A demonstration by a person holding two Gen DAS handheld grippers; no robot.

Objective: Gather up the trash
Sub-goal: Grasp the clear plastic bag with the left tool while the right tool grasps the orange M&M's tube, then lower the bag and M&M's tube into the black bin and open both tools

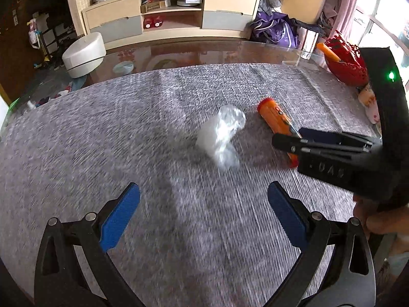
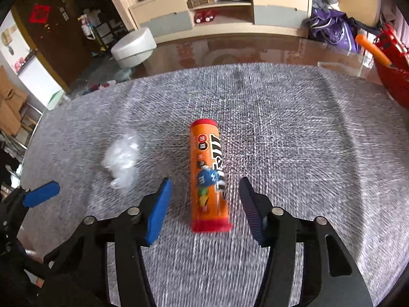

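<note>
An orange M&M's tube (image 2: 208,176) with red ends lies on the grey cloth, pointing away from me. My right gripper (image 2: 204,204) is open, with one finger on each side of the tube's near half, apart from it. In the left wrist view the tube (image 1: 274,120) is partly hidden behind the right gripper's fingers (image 1: 294,144). A crumpled clear plastic wrapper (image 1: 221,135) lies on the cloth left of the tube, also seen in the right wrist view (image 2: 122,158). My left gripper (image 1: 204,209) is open and empty, short of the wrapper.
A grey woven cloth (image 1: 102,140) covers the glass-topped table (image 1: 194,51). A red basket (image 1: 347,58) holding an orange-handled tool (image 2: 373,48) stands at the far right. A white round stool (image 1: 84,53) and a TV cabinet (image 1: 171,10) are beyond the table.
</note>
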